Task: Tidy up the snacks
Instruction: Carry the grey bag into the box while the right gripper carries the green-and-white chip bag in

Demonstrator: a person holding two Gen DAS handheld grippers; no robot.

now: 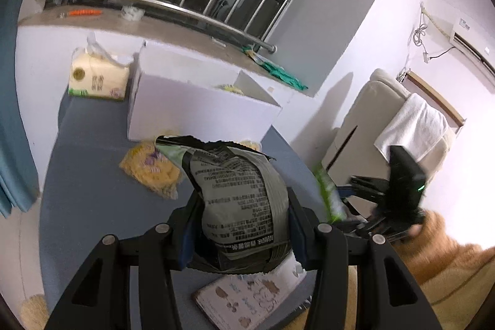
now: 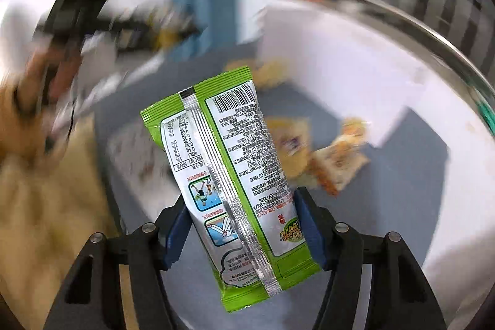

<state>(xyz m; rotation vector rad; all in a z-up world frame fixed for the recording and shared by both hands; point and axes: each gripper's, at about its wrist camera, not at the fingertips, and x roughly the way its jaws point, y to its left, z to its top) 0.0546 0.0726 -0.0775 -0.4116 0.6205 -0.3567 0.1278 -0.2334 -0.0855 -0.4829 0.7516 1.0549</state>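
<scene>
Up close, my left gripper (image 1: 238, 225) clamped a grey printed snack bag (image 1: 238, 190), and my right gripper (image 2: 244, 234) pinched a green snack packet (image 2: 229, 175) above the blue bench (image 1: 92, 160). Beyond lay yellow snack packs (image 1: 151, 169), then the white box (image 1: 198, 110).

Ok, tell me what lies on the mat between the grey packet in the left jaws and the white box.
In the left wrist view, a yellow snack packet lies on the blue mat between the grey packet and the white box; otherwise that stretch is bare.
</scene>
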